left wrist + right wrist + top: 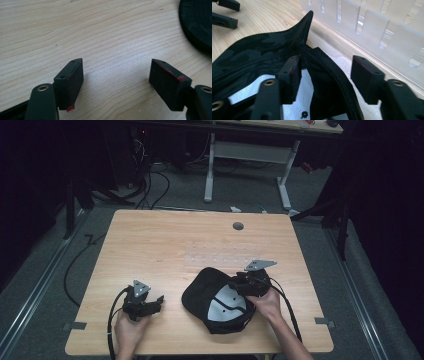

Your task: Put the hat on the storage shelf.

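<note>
My right claw point(325, 80) stood open astride the rim of the black cap point(212, 295), one jaw inside it, while my open left claw point(150, 304) lay beside the cap on the surface point(165, 240).

high view looks down on the table point(150, 245); both gripper views skim close, sharing its wood

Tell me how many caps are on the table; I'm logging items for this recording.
1. The black cap lies upside down near the table's front edge, white lining up. The right gripper straddles its rim; the left gripper is apart from it.
</note>
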`<state>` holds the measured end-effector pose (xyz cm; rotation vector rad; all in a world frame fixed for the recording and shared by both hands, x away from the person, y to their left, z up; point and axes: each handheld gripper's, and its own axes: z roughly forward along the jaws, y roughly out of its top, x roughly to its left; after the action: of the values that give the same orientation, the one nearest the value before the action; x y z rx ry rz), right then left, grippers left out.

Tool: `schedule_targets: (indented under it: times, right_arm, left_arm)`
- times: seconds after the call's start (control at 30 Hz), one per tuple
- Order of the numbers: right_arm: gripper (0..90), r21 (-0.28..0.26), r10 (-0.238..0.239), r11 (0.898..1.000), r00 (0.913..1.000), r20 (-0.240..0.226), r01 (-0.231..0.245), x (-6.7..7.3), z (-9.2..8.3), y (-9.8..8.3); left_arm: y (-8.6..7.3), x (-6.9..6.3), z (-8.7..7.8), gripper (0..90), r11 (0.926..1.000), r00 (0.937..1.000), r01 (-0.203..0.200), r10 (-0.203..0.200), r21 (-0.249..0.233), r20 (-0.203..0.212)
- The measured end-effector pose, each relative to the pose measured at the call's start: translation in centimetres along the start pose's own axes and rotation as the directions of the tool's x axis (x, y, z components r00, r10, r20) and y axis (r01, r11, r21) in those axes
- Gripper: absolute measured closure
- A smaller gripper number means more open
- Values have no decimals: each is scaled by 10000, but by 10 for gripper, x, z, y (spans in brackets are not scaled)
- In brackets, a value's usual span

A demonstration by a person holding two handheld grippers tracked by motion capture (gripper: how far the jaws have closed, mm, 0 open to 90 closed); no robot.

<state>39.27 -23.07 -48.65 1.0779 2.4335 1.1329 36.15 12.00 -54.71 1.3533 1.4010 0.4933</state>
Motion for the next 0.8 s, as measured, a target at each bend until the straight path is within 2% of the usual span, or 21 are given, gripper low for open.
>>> schedule_targets:
  times: [0.07,0.13,0.27,0.33,0.47,0.7,0.8]
  right_arm:
    - [489,-27,-108,9999,9999,-29,108,0,1,0]
    - [567,4,-363,9993,9992,-166,363,1,2,-1]
    - [635,-51,-489,9988,9981,-372,488,0,1,-3]
    - [682,-6,-862,9963,9953,-445,863,0,0,-4]
    - [730,13,-1188,9929,9913,-573,1191,1,-2,-6]
    - [772,59,-1394,9901,9865,-865,1404,5,-7,-9]
    - [779,64,-1327,9910,9873,-867,1338,6,-11,-9]
  left_arm:
    - [0,0,0,278,10000,10000,0,0,1,-2]
    - [0,0,0,278,10000,10000,3,-3,-3,-5]
    - [0,0,0,278,10000,10000,-4,4,2,-4]
    - [0,0,0,278,10000,10000,-4,4,4,-5]
    - [0,0,0,278,10000,10000,-4,4,5,-7]
    - [0,0,0,278,10000,10000,2,-2,0,-8]
    - [0,0,0,278,10000,10000,2,-2,0,-10]
